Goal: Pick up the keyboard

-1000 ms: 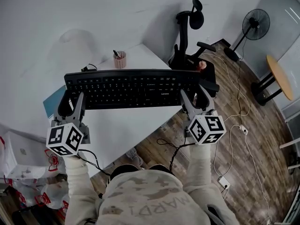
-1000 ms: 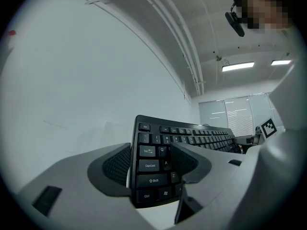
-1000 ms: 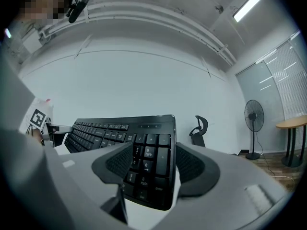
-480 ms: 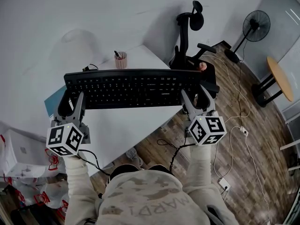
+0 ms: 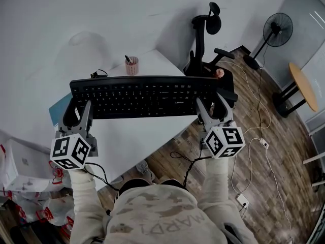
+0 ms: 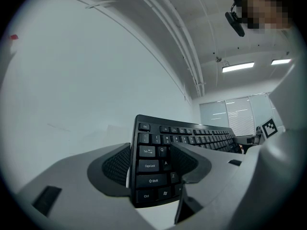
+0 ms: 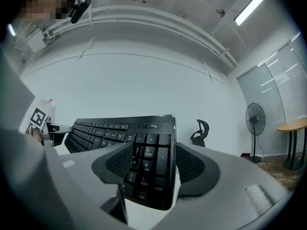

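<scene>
Black keyboard (image 5: 147,95) held level above a white desk (image 5: 132,141).
Left gripper (image 5: 77,109) and right gripper (image 5: 212,105) each clamp one end; nothing has shifted since earlier.

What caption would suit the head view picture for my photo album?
Black keyboard held over a white desk, left gripper and right gripper clamped on its ends.

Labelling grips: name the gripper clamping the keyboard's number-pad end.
The right gripper: number keys of the keyboard sit between its jaws; the left gripper clamps the Caps Lock end.
</scene>
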Demonstrator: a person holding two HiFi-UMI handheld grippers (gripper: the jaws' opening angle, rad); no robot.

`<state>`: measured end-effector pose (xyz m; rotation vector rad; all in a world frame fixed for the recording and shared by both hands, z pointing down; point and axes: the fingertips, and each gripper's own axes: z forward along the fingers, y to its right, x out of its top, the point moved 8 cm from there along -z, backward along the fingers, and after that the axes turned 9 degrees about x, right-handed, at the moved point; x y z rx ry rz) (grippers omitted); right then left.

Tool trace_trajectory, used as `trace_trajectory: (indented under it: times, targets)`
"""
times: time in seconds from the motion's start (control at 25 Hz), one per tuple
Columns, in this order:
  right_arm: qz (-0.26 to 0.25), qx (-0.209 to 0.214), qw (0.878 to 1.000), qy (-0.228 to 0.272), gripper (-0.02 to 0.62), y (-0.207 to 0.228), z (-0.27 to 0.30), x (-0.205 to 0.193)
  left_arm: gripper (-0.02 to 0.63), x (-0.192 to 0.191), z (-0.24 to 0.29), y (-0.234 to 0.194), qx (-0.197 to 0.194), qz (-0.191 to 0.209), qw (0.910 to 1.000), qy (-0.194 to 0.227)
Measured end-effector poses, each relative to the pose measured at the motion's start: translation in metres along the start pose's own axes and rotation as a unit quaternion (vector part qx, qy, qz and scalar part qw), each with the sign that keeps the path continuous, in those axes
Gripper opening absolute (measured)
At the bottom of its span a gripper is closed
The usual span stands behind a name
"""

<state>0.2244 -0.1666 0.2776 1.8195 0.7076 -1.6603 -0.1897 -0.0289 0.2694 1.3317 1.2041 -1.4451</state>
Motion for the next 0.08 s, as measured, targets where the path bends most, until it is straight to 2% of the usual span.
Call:
trace_trajectory:
  times: [0.08]
  targets:
    - [-0.001, 0.001, 1.000, 0.002, 0.287, 0.0007, -0.0062, 0.0017, 0.261, 0.0014, -0.0053, 0.0041, 0.000, 0.001, 1.0000, 0.001]
